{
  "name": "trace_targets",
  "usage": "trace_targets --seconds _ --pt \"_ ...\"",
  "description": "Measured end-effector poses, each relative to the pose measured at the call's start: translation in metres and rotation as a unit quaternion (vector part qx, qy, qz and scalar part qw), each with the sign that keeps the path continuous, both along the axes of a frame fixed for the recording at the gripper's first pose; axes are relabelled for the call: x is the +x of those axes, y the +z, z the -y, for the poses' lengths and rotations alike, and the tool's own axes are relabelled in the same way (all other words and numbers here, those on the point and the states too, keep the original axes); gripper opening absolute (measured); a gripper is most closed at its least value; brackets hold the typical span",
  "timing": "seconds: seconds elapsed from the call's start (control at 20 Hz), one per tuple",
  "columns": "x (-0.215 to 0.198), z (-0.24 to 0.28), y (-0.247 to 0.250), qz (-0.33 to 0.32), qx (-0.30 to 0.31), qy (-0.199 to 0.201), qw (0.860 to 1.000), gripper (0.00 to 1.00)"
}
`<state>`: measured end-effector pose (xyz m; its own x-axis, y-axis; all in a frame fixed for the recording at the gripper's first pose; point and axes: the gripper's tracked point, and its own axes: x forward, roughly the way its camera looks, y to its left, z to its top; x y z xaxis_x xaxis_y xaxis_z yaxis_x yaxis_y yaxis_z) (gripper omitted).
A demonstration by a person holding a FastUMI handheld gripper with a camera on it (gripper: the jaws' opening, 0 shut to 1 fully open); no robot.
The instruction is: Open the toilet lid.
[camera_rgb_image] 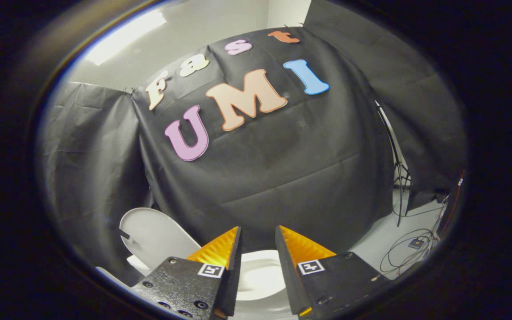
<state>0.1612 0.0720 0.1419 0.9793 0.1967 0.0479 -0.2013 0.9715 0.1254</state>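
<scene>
gripper view: tongs (pixel 258 238) parted above toilet (pixel 260 275)

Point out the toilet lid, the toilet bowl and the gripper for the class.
toilet lid (pixel 156 235): gripper view, on its raised white face.
toilet bowl (pixel 259 276): gripper view, on the white inside seen between the fingers.
gripper (pixel 258 242): gripper view, the open gap between its fingertips.

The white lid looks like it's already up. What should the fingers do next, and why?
Probably just draw the gripper back and stop. The toilet lid stands raised against the black cloth beside the fingers, the toilet bowl lies open beneath them, and the fingers hold nothing, with a gap between them.
</scene>
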Motion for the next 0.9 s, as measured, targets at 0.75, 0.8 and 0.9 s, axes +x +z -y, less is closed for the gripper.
trace_targets --seconds 0.75,0.8,0.9 --pt "0.003 0.098 -0.010 -0.038 -0.043 -0.004 0.998 0.46" --pt "0.000 0.106 -0.014 -0.045 -0.055 -0.008 0.997 0.46" --pt "-0.005 0.123 -0.017 -0.060 -0.089 -0.017 0.994 0.46"
